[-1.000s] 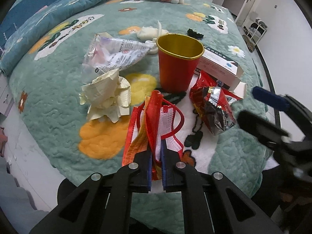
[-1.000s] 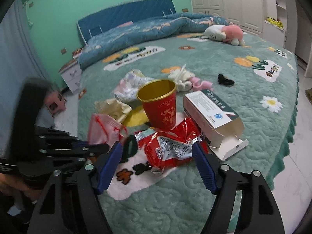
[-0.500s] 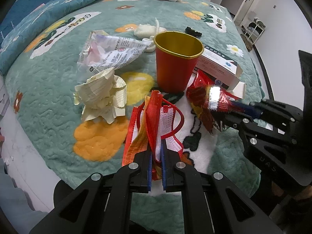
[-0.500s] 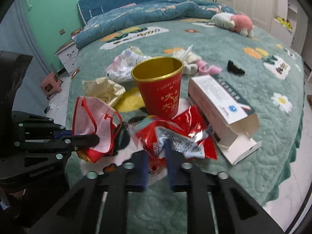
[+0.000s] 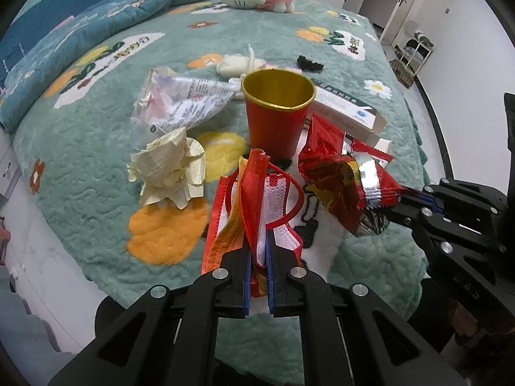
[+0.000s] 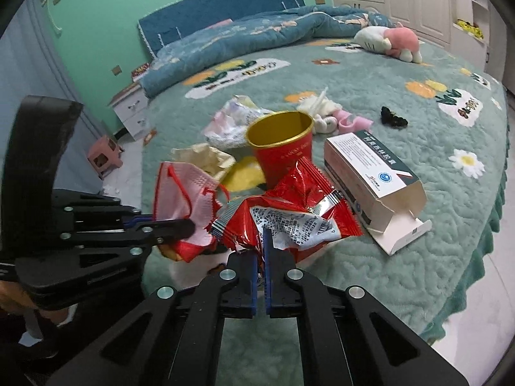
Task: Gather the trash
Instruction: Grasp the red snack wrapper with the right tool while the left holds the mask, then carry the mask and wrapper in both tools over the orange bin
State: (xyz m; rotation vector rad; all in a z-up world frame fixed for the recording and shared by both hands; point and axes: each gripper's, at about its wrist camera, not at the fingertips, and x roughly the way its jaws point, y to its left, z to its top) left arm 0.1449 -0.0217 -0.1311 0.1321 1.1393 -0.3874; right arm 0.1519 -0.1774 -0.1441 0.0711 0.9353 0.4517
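My left gripper (image 5: 259, 251) is shut on a red-and-white face mask (image 5: 257, 199), held just above the green bedspread (image 5: 80, 160). My right gripper (image 6: 262, 251) is shut on the near edge of a crumpled red snack wrapper (image 6: 289, 215), which is lifted beside the mask (image 6: 183, 189). In the left wrist view the right gripper (image 5: 402, 199) comes in from the right with the wrapper (image 5: 341, 186) in it. Behind both stands a red paper cup (image 5: 278, 119) with a gold inside. Crumpled yellow paper (image 5: 170, 167) and a clear printed plastic bag (image 5: 183, 106) lie left of the cup.
An open white carton (image 6: 370, 180) lies right of the cup. Farther back are a small white and pink soft toy (image 6: 325, 112), a black hair clip (image 6: 392, 117), a plush toy (image 6: 389, 41) and a blue quilt (image 6: 257, 38). The bed edge drops to the floor near a pink stool (image 6: 103, 157).
The right gripper moved in over the red wrapper, shut on it and raised it off the bed. The left gripper kept its hold on the mask and stayed put.
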